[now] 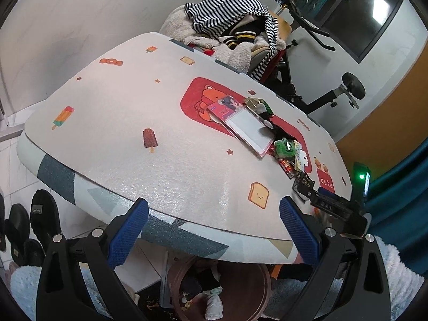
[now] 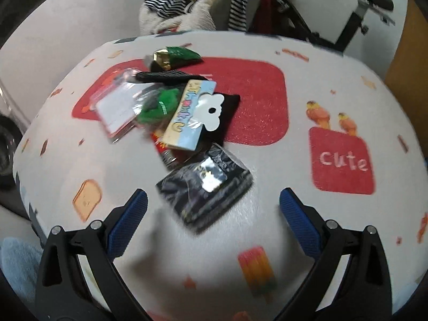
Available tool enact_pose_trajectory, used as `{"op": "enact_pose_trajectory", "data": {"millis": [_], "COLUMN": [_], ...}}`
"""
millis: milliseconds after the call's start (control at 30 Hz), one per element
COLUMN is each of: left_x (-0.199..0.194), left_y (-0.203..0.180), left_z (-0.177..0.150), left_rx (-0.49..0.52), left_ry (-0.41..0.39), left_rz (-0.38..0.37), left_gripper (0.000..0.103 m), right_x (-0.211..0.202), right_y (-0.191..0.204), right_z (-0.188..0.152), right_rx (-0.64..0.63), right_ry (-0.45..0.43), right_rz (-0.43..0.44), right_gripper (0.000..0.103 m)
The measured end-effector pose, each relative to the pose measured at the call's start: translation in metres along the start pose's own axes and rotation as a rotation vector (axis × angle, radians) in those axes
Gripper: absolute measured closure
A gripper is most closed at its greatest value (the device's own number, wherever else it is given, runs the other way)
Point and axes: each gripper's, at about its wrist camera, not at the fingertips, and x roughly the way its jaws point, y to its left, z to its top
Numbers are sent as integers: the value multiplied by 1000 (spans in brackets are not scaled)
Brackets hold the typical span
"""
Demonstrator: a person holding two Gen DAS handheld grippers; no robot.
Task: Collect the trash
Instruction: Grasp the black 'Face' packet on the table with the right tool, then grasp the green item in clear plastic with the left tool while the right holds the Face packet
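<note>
A heap of trash lies on the cartoon-print tablecloth (image 2: 267, 214). In it are a shiny black packet (image 2: 206, 184), a card with a white flower (image 2: 192, 115), a green wrapper (image 2: 157, 107), a clear pink-edged packet (image 2: 117, 112) and a green-gold wrapper (image 2: 174, 57). My right gripper (image 2: 214, 224) is open just above the table, with the black packet right ahead of its blue pads, untouched. My left gripper (image 1: 214, 230) is open and empty at the table's near edge. The heap (image 1: 267, 133) lies further in. Below the edge stands a brown round bin (image 1: 260, 286) with scraps inside.
Striped and fleecy clothes (image 1: 230, 26) are piled on a seat behind the table. A black exercise machine (image 1: 321, 99) stands at the back right. Dark slippers (image 1: 29, 227) lie on the floor at left. The right tool's black body (image 1: 337, 208) shows at the table's right edge.
</note>
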Motion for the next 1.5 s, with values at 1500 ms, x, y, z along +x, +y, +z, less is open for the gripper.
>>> {"op": "enact_pose_trajectory", "data": {"millis": [1500], "left_x": [150], "left_y": [-86], "left_z": [78], "left_rx": [1], "left_ry": [111], "left_rz": [-191], "left_gripper": [31], "right_x": [2], "right_y": [-3], "right_z": [-24], "right_rx": [-43], "right_ry": [-165], "right_rz": [105], "right_gripper": [35]}}
